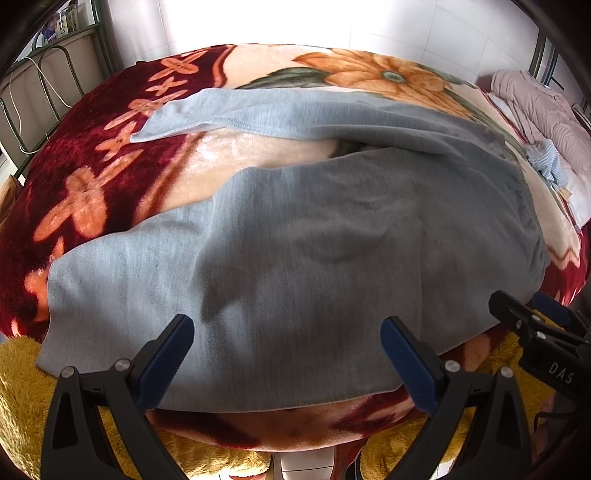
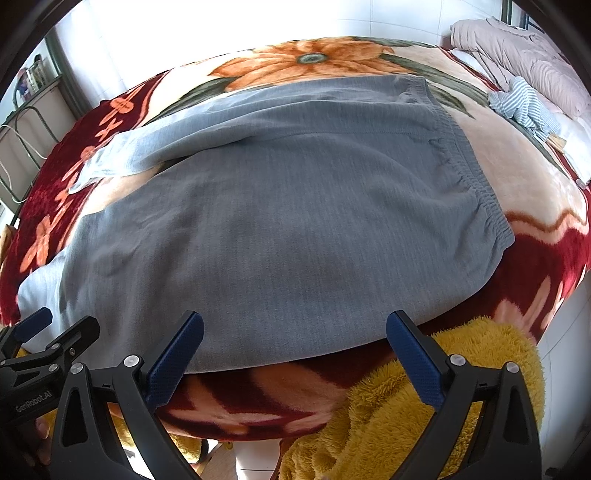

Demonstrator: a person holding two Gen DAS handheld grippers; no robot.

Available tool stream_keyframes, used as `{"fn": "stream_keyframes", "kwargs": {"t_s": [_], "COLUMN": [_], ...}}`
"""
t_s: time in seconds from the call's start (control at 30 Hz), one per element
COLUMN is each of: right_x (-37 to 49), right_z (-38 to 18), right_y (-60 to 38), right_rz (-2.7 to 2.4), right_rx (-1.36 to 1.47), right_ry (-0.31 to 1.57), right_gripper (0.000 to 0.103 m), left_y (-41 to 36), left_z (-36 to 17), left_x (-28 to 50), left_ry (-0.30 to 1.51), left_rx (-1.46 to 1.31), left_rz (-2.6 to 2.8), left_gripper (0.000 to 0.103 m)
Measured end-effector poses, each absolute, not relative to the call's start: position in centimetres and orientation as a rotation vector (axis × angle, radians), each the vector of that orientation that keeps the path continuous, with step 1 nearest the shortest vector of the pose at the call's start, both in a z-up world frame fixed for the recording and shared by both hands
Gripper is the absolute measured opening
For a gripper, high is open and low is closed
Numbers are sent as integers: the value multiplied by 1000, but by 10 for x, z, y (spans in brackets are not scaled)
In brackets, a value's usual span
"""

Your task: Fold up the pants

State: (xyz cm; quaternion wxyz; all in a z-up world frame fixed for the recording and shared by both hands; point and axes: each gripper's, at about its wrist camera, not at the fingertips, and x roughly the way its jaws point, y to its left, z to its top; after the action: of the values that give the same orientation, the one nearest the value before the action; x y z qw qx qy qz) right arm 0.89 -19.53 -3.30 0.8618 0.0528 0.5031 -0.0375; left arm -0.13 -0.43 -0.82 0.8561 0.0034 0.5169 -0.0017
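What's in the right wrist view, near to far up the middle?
Right tongs → grey pants → orange flower on the blanket → white wall.

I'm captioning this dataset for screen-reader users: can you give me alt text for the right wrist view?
Grey pants lie spread flat on a red floral blanket, elastic waistband to the right and legs running left. The open right gripper hovers over the near edge, holding nothing, with the left gripper at lower left. A yellow fluffy blanket hangs below.
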Motion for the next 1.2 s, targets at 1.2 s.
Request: {"fn": "stream_keyframes", "kwargs": {"t_s": [1.2], "right_x": [16], "right_z": [-21], "right_y": [-210], "right_rz": [-82], "right_rx": [130], "right_ry": [1033], "right_gripper": [101], "left_y": [5], "left_z": [1], "left_x": [12], "left_ry": [1055], "left_rx": [26], "left_rz": [7], "left_gripper": [103]}}
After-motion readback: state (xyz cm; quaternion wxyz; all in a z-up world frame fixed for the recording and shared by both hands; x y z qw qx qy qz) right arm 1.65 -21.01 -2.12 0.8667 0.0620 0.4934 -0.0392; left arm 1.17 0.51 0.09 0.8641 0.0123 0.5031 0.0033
